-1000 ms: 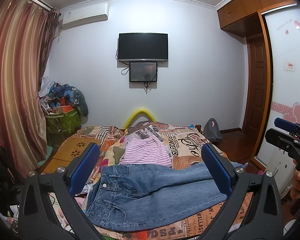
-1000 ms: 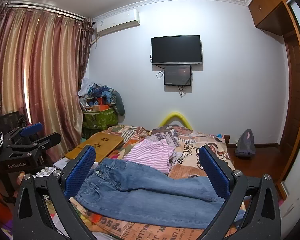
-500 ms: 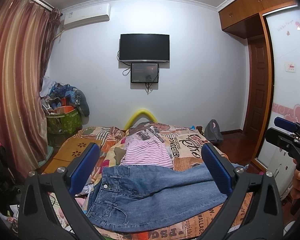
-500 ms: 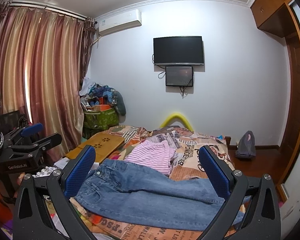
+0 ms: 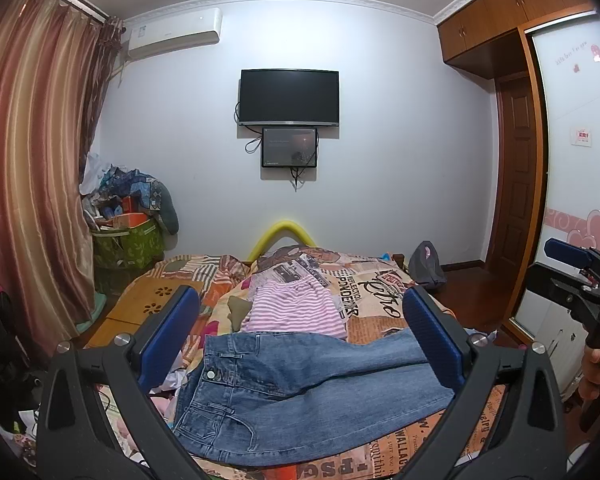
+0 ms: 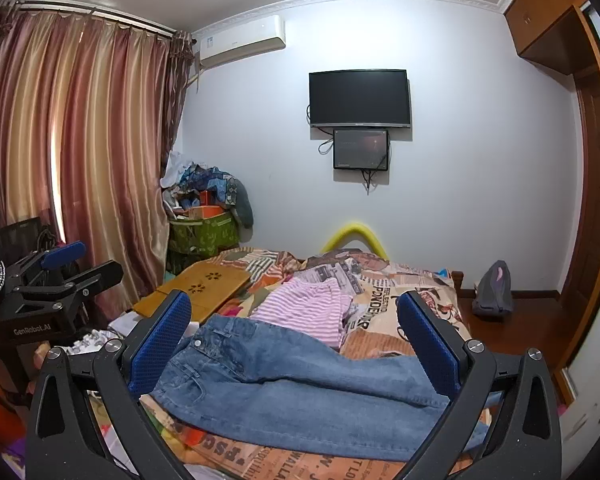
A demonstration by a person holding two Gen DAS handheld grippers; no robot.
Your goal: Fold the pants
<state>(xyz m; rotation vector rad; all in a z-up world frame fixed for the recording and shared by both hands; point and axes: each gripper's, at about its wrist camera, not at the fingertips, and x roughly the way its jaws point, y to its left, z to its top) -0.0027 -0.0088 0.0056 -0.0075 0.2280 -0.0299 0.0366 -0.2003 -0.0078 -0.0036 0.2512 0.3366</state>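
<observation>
Little is changed since the earlier frames: the jeans (image 5: pixel 300 392) are still spread flat across the bed (image 5: pixel 380 292), waistband leftward. The left gripper (image 5: pixel 300 344) and right gripper (image 6: pixel 296 340) are held above the near edge, jaws spread wide, nothing grasped. A striped shirt (image 5: pixel 296 310) is seen just behind.

Both cameras tilt slightly down; jeans (image 5: pixel 300 392) sit marginally lower and nearer in each wrist view.
</observation>
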